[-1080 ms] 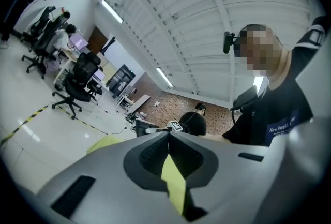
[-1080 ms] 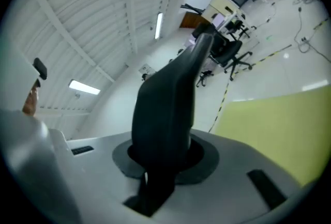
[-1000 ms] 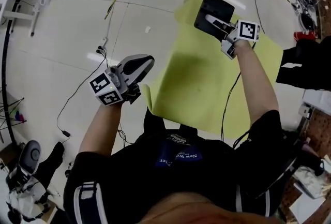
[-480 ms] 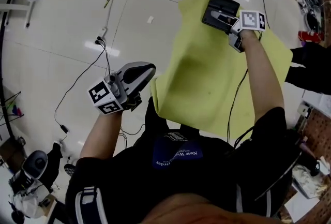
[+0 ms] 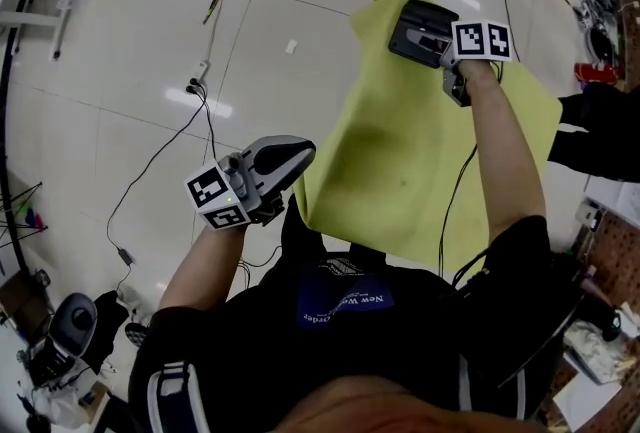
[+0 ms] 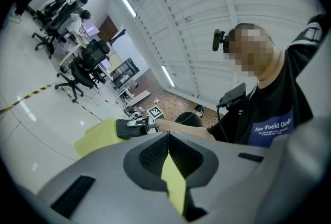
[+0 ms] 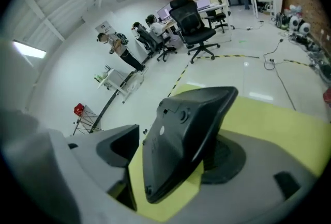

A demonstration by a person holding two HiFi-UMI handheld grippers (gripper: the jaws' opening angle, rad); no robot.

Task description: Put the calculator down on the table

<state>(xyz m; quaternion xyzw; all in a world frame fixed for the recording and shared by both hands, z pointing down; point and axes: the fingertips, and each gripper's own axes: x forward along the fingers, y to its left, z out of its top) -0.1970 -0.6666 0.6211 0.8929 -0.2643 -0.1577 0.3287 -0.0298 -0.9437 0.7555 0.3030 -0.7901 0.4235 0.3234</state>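
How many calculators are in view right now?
1. The calculator is over the far end of the yellow table, between the jaws of the right gripper, which are opening. Another could be hidden among the distant floor clutter, which is too small to check.

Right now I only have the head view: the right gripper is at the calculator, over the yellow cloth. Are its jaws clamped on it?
Observer: No. In the right gripper view the right gripper has its jaws opening, and one pad stands clear of the calculator between them.
Operator: Is it lying flat?
Observer: No, it stands tilted on one edge, underside toward the camera, over the yellow cloth; I cannot tell whether it touches.
Operator: And the left gripper?
Observer: The left gripper has its jaws together with nothing between them, as its own view shows.
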